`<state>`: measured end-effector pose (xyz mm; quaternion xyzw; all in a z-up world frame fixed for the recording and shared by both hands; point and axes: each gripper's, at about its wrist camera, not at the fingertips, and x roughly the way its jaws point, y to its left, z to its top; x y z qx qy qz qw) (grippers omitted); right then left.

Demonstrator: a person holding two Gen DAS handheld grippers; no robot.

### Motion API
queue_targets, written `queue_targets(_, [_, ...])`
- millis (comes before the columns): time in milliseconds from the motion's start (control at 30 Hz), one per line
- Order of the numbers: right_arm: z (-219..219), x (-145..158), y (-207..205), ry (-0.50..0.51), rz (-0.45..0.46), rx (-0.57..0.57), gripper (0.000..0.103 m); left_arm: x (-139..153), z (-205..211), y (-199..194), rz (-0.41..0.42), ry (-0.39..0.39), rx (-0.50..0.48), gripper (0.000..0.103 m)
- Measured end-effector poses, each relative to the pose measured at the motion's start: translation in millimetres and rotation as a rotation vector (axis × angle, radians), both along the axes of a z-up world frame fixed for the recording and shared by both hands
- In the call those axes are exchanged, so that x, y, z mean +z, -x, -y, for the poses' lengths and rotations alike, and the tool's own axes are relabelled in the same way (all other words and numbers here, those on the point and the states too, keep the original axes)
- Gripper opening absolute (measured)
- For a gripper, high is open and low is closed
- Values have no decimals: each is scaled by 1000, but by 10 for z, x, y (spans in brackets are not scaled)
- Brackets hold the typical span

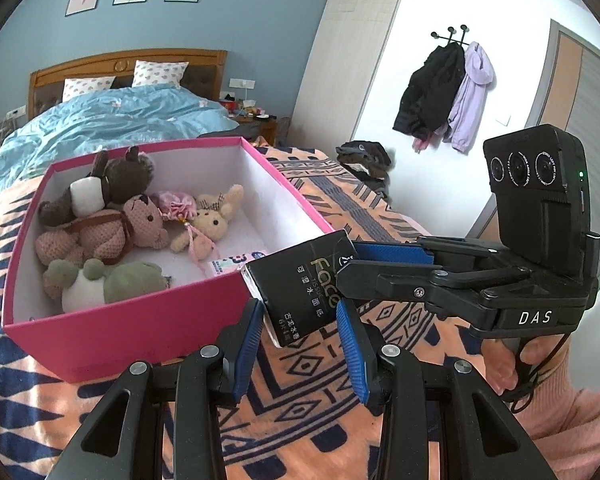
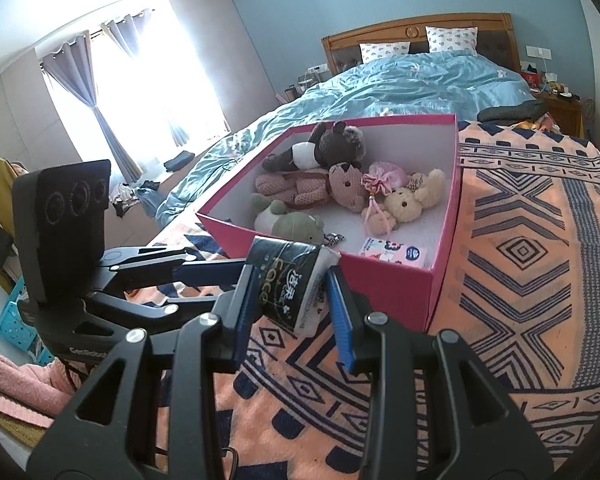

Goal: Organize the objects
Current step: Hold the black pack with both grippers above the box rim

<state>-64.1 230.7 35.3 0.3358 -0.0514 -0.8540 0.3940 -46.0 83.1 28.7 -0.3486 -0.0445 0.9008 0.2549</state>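
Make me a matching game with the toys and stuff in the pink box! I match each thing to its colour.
Things:
1. teddy wearing a white nappy
2. frog plush
3. small bear with a checked bow
4. tissue pack between the claws

Colours:
A. cream
B. black
C. dark brown
D. green and white

Pairs: 1-C, 2-D, 3-A, 4-B

so the count: one pink box [image 1: 112, 332], four plush toys inside it, a dark brown bear [image 1: 116, 184], a pink knit bear [image 1: 112, 232], a cream bear [image 1: 212, 216] and a green frog [image 1: 112, 284], plus one pink pouch [image 1: 176, 204], two tissue packs (a black pack [image 1: 304, 284] and a white pack [image 1: 240, 262]), two grippers, two pillows, three wall pictures, two jackets
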Motion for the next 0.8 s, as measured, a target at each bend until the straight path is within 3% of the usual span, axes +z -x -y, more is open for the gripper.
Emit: queue_targets(800, [-45,95,139,19,-15,-6,38,86,-22,115,-18,13,0,38])
